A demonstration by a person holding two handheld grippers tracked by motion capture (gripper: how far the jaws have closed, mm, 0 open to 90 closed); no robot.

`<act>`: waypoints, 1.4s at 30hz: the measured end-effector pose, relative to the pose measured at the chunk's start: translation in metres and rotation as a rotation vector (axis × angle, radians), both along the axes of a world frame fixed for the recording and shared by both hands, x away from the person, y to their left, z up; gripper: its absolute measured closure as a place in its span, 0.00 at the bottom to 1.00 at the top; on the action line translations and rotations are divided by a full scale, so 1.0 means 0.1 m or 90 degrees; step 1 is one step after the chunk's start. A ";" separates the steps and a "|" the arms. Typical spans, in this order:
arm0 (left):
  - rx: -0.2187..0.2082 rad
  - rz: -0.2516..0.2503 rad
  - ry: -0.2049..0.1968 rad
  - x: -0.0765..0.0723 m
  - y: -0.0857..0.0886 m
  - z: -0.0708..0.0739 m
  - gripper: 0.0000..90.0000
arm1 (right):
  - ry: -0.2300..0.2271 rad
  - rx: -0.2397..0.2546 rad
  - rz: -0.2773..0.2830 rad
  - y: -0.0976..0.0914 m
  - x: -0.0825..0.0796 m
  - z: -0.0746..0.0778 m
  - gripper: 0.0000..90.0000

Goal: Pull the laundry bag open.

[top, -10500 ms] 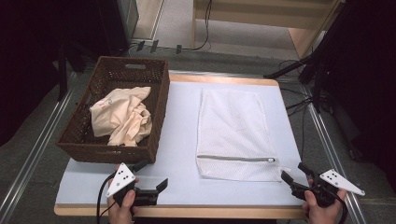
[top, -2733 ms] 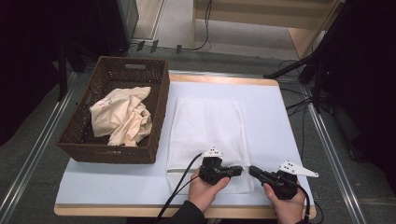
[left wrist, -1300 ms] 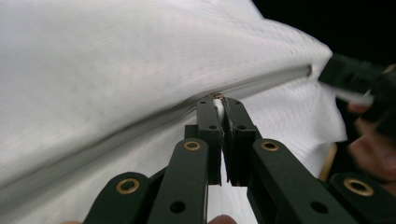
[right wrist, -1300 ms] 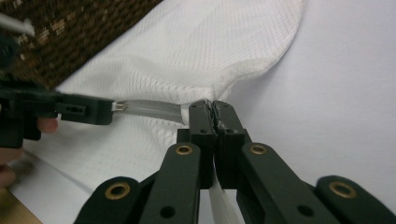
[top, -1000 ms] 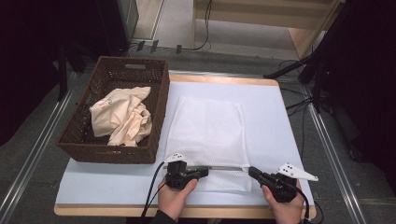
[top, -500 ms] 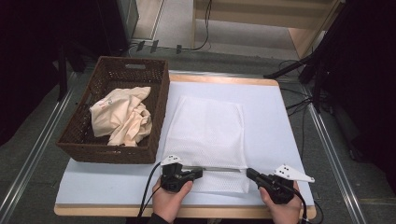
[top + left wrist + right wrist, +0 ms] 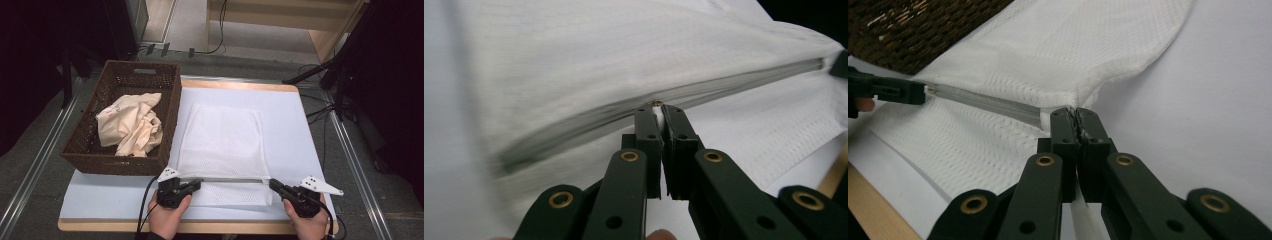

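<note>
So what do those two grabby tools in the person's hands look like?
Both are black. The left tool and right tool each have two flat black jaws on bars with brass-coloured rivets, and a pale three-cornered plate dotted with small marks on top. A black cable trails from the left one.

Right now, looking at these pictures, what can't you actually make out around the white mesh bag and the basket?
- Zipper pull: in the left gripper view the left hand-held gripper covers it; the zipper is motion-blurred.
- Mesh laundry bag: whether anything is inside cannot be told.
- Cream cloth in the wicker basket: crumpled, its kind unclear; what lies beneath is hidden.
- Bag corner: the right hand-held gripper pinches over it.
</note>
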State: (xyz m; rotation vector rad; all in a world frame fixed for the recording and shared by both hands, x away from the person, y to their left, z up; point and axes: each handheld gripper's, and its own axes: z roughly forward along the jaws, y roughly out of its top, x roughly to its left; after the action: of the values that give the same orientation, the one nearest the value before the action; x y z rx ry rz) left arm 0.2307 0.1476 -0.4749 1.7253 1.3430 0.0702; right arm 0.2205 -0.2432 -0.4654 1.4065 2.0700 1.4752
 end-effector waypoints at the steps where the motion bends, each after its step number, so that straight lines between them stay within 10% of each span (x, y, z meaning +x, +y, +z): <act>1: 0.000 0.000 0.000 0.00 0.00 0.00 0.97 | 0.000 0.000 0.000 0.00 0.00 0.00 0.98; 15: 0.010 0.040 -0.005 -0.16 0.50 0.03 0.97 | 0.015 0.015 -0.008 -0.14 0.01 -0.02 0.98; 29: 0.050 0.016 -0.030 -0.23 0.45 0.02 0.96 | 0.042 -0.028 -0.020 -0.10 0.05 -0.17 0.97; 34: 0.066 0.016 -0.089 -0.29 0.43 0.06 0.63 | 0.034 -0.035 -0.035 -0.14 0.04 -0.17 0.63; 37: 0.071 -0.008 -0.146 -0.35 0.39 0.13 0.58 | -0.001 -0.040 -0.022 -0.10 0.01 -0.06 0.43; 42: 0.064 -0.044 -0.178 -0.39 0.26 0.17 0.62 | -0.039 -0.057 0.007 0.07 -0.02 0.08 0.39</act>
State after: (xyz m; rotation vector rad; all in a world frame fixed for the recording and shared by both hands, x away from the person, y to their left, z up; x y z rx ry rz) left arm 0.1918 0.1732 -0.4579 1.7697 1.0891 0.3337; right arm 0.2181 -0.2363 -0.4571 1.3037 2.0821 1.3935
